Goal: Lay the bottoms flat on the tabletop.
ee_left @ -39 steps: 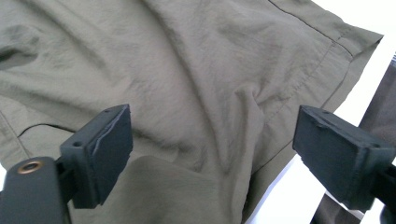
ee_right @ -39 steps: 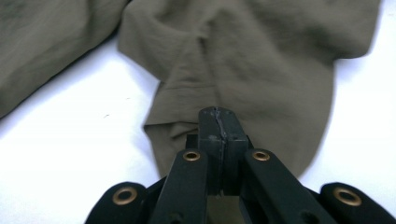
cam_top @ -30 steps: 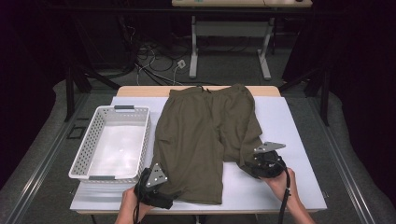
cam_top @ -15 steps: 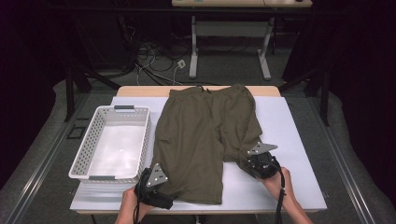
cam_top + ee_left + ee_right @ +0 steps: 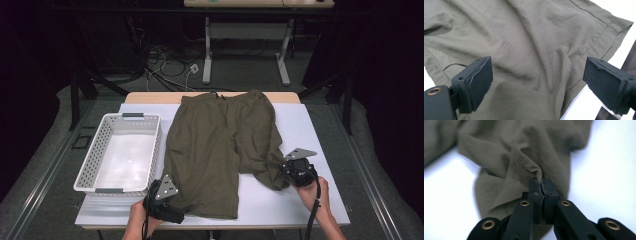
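From the high view, a pair of olive-green woven fabric shorts (image 5: 220, 145) lay spread on a white rectangular table (image 5: 310, 125), waistband at the 12 o'clock edge and both legs running toward 6 o'clock. The leg on the right side was bunched and drawn out toward 4 o'clock, where the right gripper (image 5: 292, 172), held in a person's hand, met its hem. The left gripper (image 5: 172, 212) sat at the 7 o'clock corner of the other leg, which lay flat. A white perforated plastic basket (image 5: 87, 170) stood just beside the shorts at 9 o'clock.

In the left gripper view, the left gripper (image 5: 536, 82) stood with its black jaws wide apart over the creased cloth (image 5: 524, 37), the pads not pressing on it; a stitched hem ran toward 2 o'clock, with bare table beyond.

In the right gripper view, the right gripper (image 5: 540, 181) had just been closing and was clamped on a pinched peak of the shorts (image 5: 524, 150), the fabric gathered into folds fanning up toward 12 o'clock from the pads.
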Demonstrator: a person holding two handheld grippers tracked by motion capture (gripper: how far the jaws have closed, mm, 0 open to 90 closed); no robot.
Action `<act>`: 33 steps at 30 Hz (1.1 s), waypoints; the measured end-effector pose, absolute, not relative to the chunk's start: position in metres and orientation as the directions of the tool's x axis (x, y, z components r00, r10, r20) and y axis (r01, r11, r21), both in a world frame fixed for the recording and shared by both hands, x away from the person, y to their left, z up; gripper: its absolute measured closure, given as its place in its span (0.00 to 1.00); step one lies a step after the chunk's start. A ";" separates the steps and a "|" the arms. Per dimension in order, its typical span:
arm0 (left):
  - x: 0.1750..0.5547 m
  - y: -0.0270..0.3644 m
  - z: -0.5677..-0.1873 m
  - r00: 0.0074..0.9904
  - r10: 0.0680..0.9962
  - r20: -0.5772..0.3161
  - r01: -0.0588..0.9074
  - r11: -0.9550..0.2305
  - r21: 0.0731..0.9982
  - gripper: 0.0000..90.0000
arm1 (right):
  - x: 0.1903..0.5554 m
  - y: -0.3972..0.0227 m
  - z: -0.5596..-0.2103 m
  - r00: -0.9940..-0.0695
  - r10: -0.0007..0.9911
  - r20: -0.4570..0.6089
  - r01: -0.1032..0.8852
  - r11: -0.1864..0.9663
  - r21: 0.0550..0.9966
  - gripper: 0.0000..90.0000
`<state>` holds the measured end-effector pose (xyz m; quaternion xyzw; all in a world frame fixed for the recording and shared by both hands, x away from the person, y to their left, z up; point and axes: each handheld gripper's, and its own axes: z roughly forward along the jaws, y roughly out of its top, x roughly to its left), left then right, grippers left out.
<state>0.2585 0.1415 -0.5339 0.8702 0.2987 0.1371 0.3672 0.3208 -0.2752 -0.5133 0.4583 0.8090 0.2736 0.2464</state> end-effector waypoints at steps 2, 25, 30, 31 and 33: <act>0.259 0.142 -0.534 0.785 0.619 0.024 0.415 -0.554 0.721 0.09 | 0.322 -0.281 -0.514 -0.434 0.886 -0.165 0.618 0.426 0.661 0.98; 0.260 0.142 -0.534 0.783 0.621 0.029 0.417 -0.558 0.717 0.09 | 0.322 -0.318 -0.507 -0.324 0.930 -0.174 0.702 0.359 0.615 0.79; 0.259 0.143 -0.534 0.781 0.624 0.031 0.416 -0.555 0.720 0.09 | 0.317 -0.314 -0.487 -0.327 0.933 -0.150 0.649 0.338 0.681 0.61; 0.259 0.143 -0.534 0.781 0.624 0.030 0.417 -0.556 0.719 0.09 | 0.317 -0.314 -0.488 -0.322 0.935 -0.146 0.650 0.331 0.684 0.60; 0.259 0.142 -0.535 0.783 0.621 0.027 0.419 -0.559 0.716 0.09 | 0.321 -0.316 -0.491 -0.309 0.942 -0.130 0.663 0.312 0.681 0.55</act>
